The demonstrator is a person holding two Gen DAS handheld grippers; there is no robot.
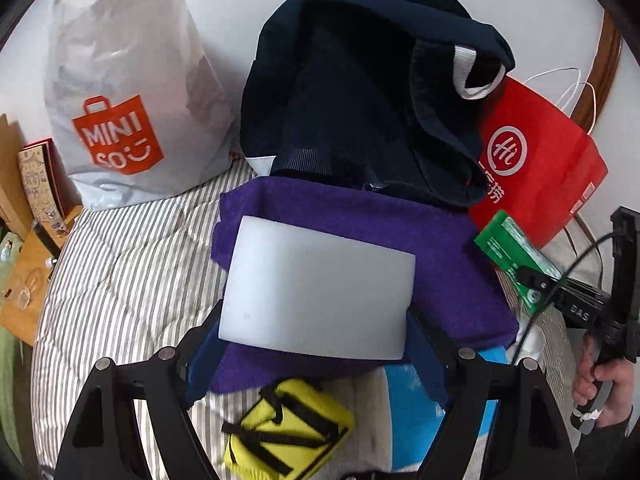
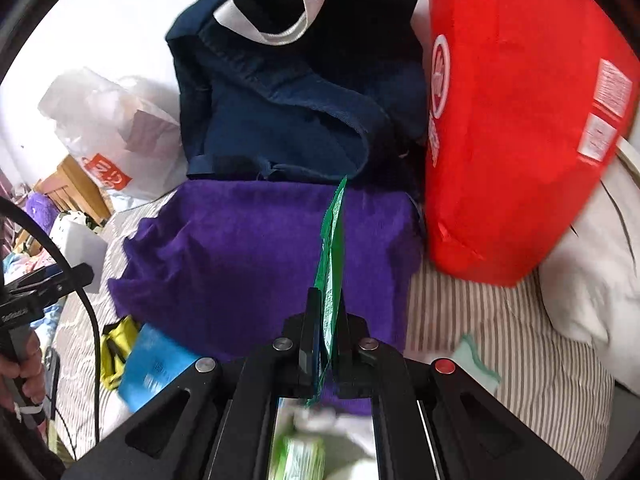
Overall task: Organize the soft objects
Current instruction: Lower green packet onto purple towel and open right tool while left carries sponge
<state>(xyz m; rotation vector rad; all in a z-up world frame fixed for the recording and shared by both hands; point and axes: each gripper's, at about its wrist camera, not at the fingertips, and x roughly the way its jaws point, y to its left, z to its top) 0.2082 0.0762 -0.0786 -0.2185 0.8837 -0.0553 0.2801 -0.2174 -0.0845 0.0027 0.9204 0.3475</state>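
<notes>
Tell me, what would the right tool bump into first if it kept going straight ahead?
Probably the purple towel, lying right ahead of the right tool and its green packet; the navy clothes sit behind it.

Left gripper (image 1: 316,344): jaws spread wide, clamped on either side of a white foam block (image 1: 316,288); seen from its own wrist camera, both black fingers reach forward with blue pads (image 1: 200,364) at the block's lower corners.
Right gripper (image 2: 324,340): jaws drawn close together, pinching a thin green packet (image 2: 332,256) that stands on edge between them.
Right hand (image 1: 600,384): in the left wrist view, bare fingers wrapped around the right gripper's black handle at the far right edge.
Left hand (image 2: 24,376): in the right wrist view, fingers curled around the left gripper's handle at the far left edge.
</notes>
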